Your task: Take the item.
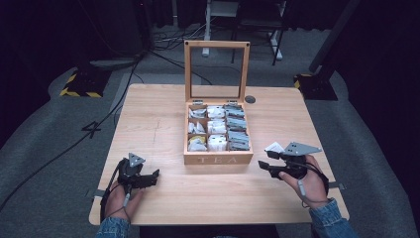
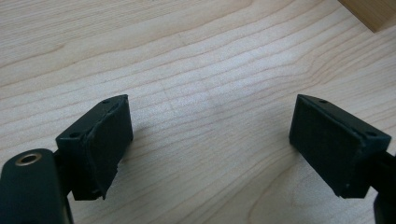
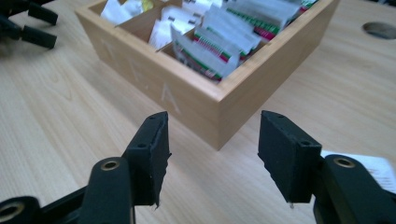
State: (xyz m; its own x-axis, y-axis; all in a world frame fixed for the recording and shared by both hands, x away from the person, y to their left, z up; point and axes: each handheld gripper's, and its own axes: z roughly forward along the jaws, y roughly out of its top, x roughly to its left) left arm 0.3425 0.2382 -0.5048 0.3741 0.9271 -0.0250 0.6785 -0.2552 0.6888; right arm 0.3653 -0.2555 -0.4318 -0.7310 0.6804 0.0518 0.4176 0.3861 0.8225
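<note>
Since the white tea bag packet (image 1: 274,147) lies flat on the counter (image 1: 163,114) just right of the tea box (image 1: 218,157), beside the right gripper (image 3: 212,154), its open, empty fingers may skid it away. Left gripper (image 2: 210,140) rests open, empty, well apart.

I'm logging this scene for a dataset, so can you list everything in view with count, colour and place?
Light wooden table: one, centre of the floor.
Wooden tea box with glass lid: one, lid upright, table middle, lettered TEA.
Tea sachets: many, mostly white, some green and red striped, in the box's compartments.
White sachet: one, on the table beside the right tongs.
Round hole: one, dark, table behind the box.
Yellow-black striped stand bases: two, floor corners.
Left tongs: black, open, empty.
Right tongs: black, open, empty.
</note>
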